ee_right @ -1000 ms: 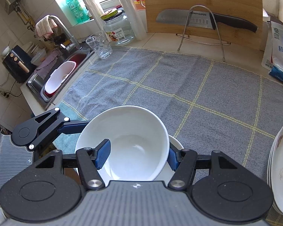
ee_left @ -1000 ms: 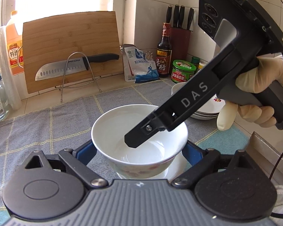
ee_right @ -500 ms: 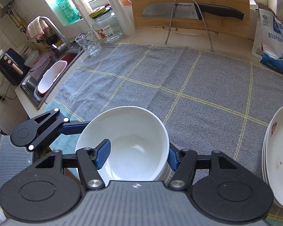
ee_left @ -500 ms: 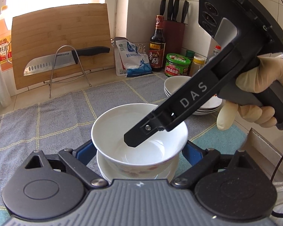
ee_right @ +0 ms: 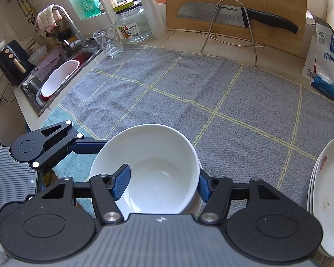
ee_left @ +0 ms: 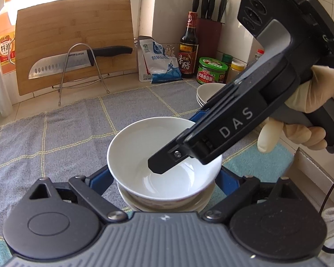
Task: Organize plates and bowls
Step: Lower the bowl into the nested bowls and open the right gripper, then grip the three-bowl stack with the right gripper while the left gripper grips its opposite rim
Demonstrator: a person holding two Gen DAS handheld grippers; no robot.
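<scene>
I am pinching the wall of the white bowl [ee_right: 153, 169] with my right gripper [ee_right: 162, 187] — one blue pad inside the rim, the other against the outside, closed tight on it. My left gripper [ee_left: 164, 178] is standing wide with its fingers flanking a second bowl [ee_left: 131, 202] underneath; whether they are pressing it I cannot tell. Both bowls are sitting on the grey checked cloth [ee_right: 211, 93] — plates [ee_right: 327, 195] stacked nearby.

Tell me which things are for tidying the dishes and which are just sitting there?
For the job:
white bowl
dish beneath it
stacked plates
right tongs, left tongs

Just sitting there:
knife
cutting board
salt bag
vinegar bottle
glass jar
</scene>
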